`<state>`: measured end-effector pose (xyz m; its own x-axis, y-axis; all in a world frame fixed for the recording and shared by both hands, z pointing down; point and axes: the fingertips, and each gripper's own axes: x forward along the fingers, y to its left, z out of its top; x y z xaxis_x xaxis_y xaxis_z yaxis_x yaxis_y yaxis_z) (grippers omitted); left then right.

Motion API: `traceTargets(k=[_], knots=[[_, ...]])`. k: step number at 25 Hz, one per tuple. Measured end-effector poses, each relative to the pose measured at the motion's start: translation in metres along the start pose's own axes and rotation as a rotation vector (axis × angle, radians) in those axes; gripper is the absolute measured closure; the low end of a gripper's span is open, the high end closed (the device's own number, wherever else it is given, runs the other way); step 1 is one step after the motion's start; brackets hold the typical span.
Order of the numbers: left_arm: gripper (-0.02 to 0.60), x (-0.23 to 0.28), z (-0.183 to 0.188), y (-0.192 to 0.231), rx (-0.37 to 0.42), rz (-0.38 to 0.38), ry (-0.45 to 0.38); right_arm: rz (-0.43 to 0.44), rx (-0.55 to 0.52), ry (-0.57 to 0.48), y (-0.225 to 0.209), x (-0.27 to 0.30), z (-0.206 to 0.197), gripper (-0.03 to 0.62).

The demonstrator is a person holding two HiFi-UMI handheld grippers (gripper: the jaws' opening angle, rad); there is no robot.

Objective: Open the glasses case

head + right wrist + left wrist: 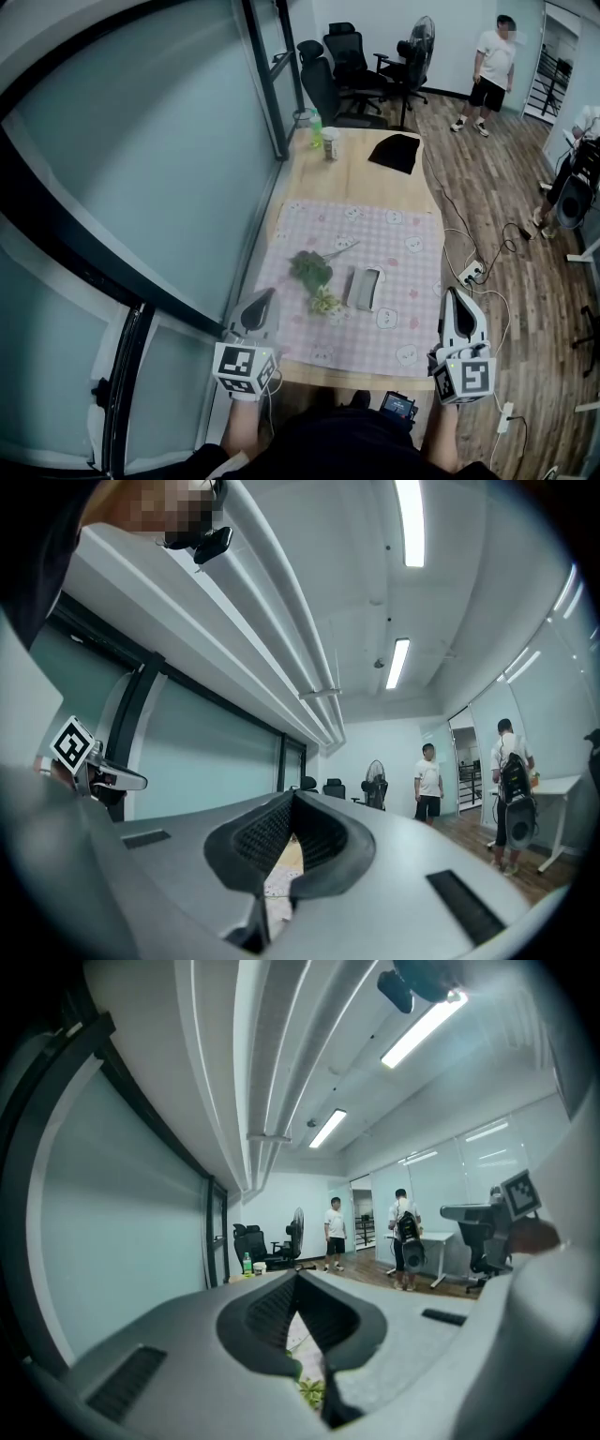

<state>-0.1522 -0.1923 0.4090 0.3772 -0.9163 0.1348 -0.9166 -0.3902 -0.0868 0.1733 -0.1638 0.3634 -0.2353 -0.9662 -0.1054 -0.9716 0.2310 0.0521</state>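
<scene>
A grey glasses case [365,288] lies on the pink checked cloth [403,234] near the table's front middle, with a green leafy sprig [314,277] just left of it. My left gripper [270,292] hovers at the cloth's front left corner, jaws together, nothing in them. My right gripper [453,291] hangs off the table's front right corner, also shut and empty. Both are well apart from the case. In the left gripper view the left gripper [298,1276] points level over the table; in the right gripper view the right gripper [292,794] does the same.
At the far end of the wooden table [361,178] stand a green bottle [316,131], a small jar [330,143] and a black cloth [395,152]. A glass wall [141,159] runs along the left. Office chairs [337,66], a fan [420,42], a standing person [489,70] and floor cables [471,273] lie beyond.
</scene>
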Motion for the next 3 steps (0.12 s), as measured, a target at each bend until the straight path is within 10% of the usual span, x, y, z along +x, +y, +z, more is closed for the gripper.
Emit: traceTargets(k=[3], knots=[[0.583, -0.0013, 0.0004, 0.0001, 0.003, 0.007, -0.003, -0.003, 0.008, -0.004, -0.0009, 0.0000, -0.0002, 0.579]])
